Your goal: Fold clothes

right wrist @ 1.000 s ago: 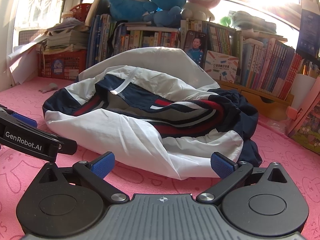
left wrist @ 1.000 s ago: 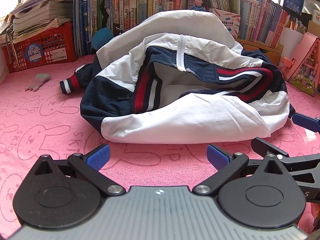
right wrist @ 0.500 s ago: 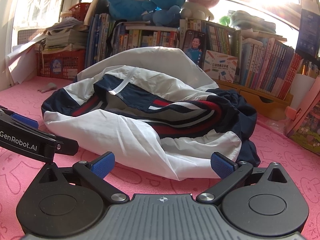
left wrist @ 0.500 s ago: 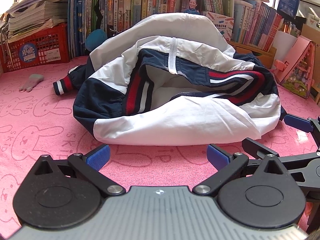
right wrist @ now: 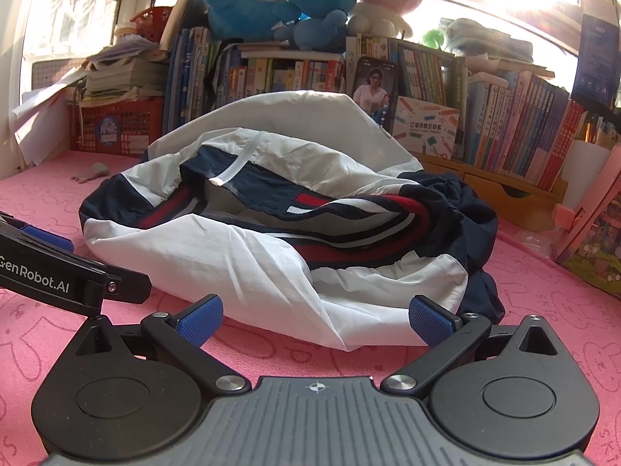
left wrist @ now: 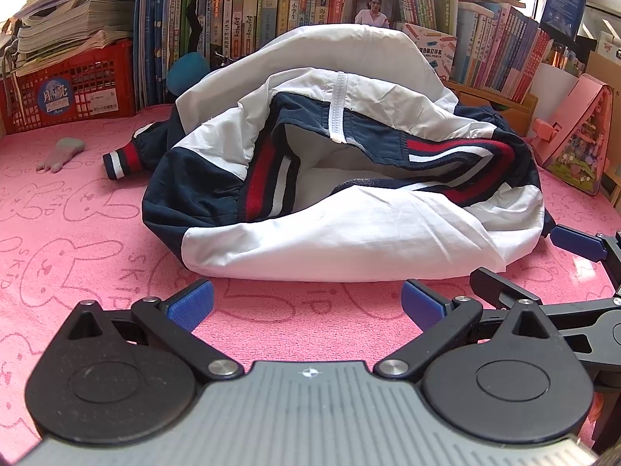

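Over the last second I have brought both tongs a little closer to the jacket, so it fills more of each view than it did; the garment itself has not shifted. My left tongs (left wrist: 304, 306) are spread wide and empty, blue pads well apart, low over the pink rabbit-print mat (left wrist: 77, 233). My right tongs (right wrist: 314, 316) are equally wide open and hold nothing. The two sit side by side at the near edge of the mat, each visible at the margin of the other's view.

Straight ahead of both lies the jacket (left wrist: 349, 202), a rumpled white, navy and red heap in the middle of the mat, unfolded. Its long axis runs left to right across my line of approach, so the white near hem faces me broadside. From the right wrist view that hem lies just beyond the pads, nearly between them; from the left it is a little farther off. I judge the right tongs nearer, and the natural next step is for each to take one end of that hem.

A striped cuff (left wrist: 121, 159) pokes out toward the left edge, with a small grey glove (left wrist: 60, 153) beyond it. Along the far edge stand a red crate (left wrist: 73, 93) and a row of books (left wrist: 271, 11).
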{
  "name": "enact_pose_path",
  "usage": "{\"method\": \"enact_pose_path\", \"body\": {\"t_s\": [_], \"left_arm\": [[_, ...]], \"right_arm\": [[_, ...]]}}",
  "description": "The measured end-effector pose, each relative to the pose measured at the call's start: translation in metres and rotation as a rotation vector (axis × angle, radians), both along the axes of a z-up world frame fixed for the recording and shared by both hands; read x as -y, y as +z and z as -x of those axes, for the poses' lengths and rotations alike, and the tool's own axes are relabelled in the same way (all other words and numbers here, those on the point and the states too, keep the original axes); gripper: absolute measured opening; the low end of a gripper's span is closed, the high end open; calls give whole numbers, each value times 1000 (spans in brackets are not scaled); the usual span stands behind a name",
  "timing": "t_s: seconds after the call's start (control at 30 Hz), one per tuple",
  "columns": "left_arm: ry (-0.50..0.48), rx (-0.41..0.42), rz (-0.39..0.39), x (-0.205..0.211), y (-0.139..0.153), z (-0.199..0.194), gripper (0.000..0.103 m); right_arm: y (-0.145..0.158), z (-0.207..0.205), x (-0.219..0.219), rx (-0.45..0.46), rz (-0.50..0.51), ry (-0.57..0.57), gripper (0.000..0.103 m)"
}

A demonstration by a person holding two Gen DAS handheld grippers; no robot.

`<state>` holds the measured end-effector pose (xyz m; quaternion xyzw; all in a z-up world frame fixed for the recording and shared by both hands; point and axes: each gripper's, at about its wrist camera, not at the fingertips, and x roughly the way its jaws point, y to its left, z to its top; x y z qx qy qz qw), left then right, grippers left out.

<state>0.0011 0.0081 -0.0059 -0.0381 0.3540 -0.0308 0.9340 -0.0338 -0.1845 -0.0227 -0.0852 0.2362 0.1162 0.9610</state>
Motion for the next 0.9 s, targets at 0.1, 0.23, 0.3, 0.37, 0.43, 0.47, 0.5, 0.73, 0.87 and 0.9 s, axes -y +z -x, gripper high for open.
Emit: {"method": "enact_pose_path", "body": {"t_s": [0.1, 0.23, 0.3, 0.37, 0.43, 0.47, 0.5, 0.73, 0.87, 0.9], "left_arm": [[-1, 0, 0, 0, 0, 0, 103], [3, 0, 4, -2, 0, 0, 103], [5, -1, 7, -3, 1, -1, 103], [5, 0, 6, -3, 1, -1, 103], [3, -2, 7, -3, 0, -1, 103], [3, -2, 7, -3, 0, -1, 103], [2, -3, 7, -3, 0, -1, 103], [3, -11, 11, -4, -3, -1, 103], [11, -13, 26, -9, -3, -1, 103], [11, -16, 28, -10, -3, -1, 103]], "right_arm": [[0, 0, 0, 0, -1, 1, 103], [1, 1, 1, -1, -6, 2, 103], [1, 1, 1, -3, -12, 4, 103], [1, 1, 1, -5, -15, 6, 103], [2, 0, 0, -6, -14, 7, 103], [1, 0, 0, -6, -12, 8, 103], [1, 0, 0, -6, -10, 8, 103], [1, 0, -1, -8, 3, 12, 103], [2, 0, 0, 4, 14, 5, 103], [5, -1, 1, 19, 13, -9, 103]]}}
